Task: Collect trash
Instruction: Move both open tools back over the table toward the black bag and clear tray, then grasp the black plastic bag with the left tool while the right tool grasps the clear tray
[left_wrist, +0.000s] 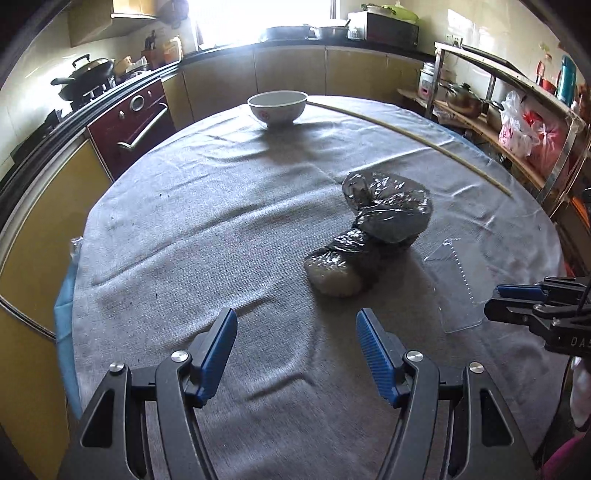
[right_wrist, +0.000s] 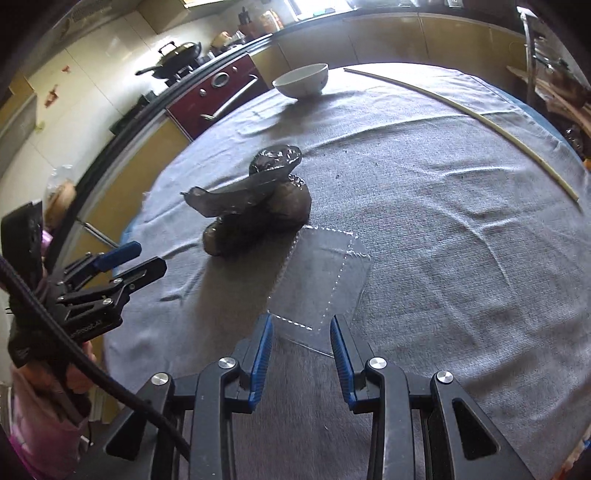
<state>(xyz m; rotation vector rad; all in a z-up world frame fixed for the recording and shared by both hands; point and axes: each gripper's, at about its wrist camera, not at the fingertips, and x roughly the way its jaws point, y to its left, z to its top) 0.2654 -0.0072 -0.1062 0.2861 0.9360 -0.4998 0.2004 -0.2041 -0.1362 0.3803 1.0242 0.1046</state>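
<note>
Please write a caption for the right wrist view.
Open right gripper approaches clear plastic wrapper beside a crumpled dark bag.

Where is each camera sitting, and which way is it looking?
Left wrist view: it sits on the left gripper, looking across the table at the dark bag and bowl; its own open fingers show, and the right gripper pokes in at the right.
Right wrist view: it sits on the right gripper, looking at the clear plastic piece; its open fingers show, and the left gripper at the left.
Both share the bag, bowl, long stick and plastic piece.
</note>
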